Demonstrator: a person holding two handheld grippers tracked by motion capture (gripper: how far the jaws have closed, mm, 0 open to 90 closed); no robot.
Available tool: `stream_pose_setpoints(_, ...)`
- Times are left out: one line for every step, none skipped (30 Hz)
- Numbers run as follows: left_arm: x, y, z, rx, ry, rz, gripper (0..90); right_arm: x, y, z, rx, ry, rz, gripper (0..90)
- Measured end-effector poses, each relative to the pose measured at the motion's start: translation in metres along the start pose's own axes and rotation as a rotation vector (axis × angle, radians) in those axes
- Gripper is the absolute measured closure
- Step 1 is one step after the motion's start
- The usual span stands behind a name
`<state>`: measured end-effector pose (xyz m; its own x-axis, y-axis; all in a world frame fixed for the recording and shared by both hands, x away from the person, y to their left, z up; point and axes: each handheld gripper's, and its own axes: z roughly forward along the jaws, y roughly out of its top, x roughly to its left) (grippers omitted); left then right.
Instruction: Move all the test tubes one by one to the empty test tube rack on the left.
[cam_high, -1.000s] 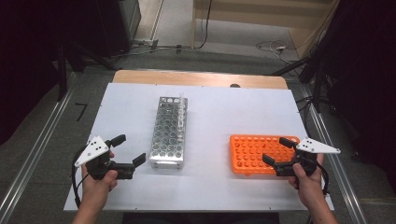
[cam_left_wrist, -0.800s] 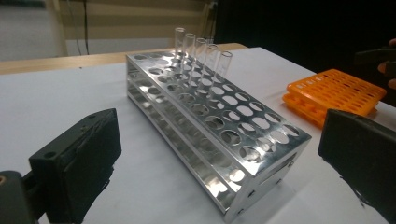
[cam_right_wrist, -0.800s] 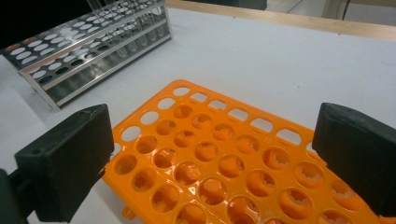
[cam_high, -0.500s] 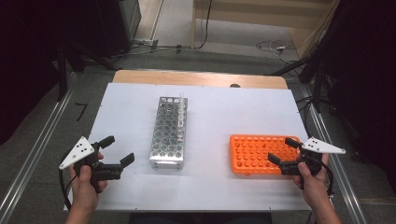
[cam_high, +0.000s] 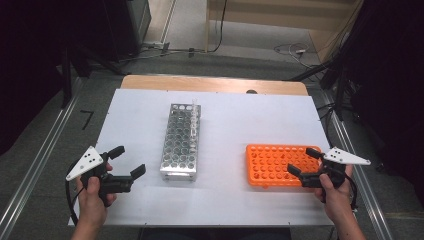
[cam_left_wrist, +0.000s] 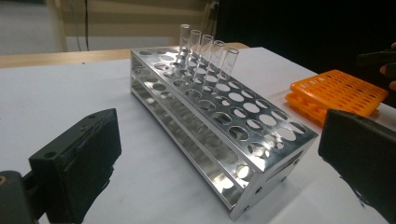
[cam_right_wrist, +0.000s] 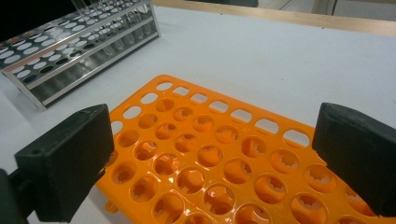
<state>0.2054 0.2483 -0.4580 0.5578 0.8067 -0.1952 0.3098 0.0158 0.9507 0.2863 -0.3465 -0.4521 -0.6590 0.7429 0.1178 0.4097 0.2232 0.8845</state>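
Nothing is held between the jaws of the left gripper (cam_high: 128, 162): they are spread wide, and only bare table is seen between its 2 black fingers (cam_left_wrist: 77, 163) in the left gripper view. Just ahead of those fingers, and slightly to their right in the high view, the metal rack (cam_high: 182, 141) lies lengthwise, its near end closest to them. 5 glass tubes (cam_left_wrist: 205, 51) are counted upright in a row at the rack's far end, well away from the fingers; every other hole seen in it is empty.

The right gripper (cam_high: 303, 161) is likewise held wide and empty, its fingers (cam_right_wrist: 70, 158) set to either side of the near part of the orange rack (cam_right_wrist: 210, 154) and hovering over that rack's right end. No tube is seen in any of the orange rack's holes.

The work is judged to be the moving of tubes from the metal rack into the orange one, and it is judged to be at its very start: nothing has been transferred, no tube is gripped, and all 5 tubes are left to be carried across.
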Motion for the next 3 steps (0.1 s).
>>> stream_pose_setpoints(-0.0002,0.0,0.0001,0.002,0.001,0.0,0.0,0.0,0.0,0.0001,0.0,0.001,-0.001,0.0)
stream_pose_setpoints(-0.0004,-0.0001,0.0004,0.002,0.001,0.001,0.0,0.0002,0.0,0.0001,0.0,-0.001,-0.002,0.0)
stream_pose_setpoints(-0.0004,-0.0001,0.001,0.002,0.001,0.0,0.0,0.0004,0.0001,0.0002,-0.001,0.001,-0.003,0.0)
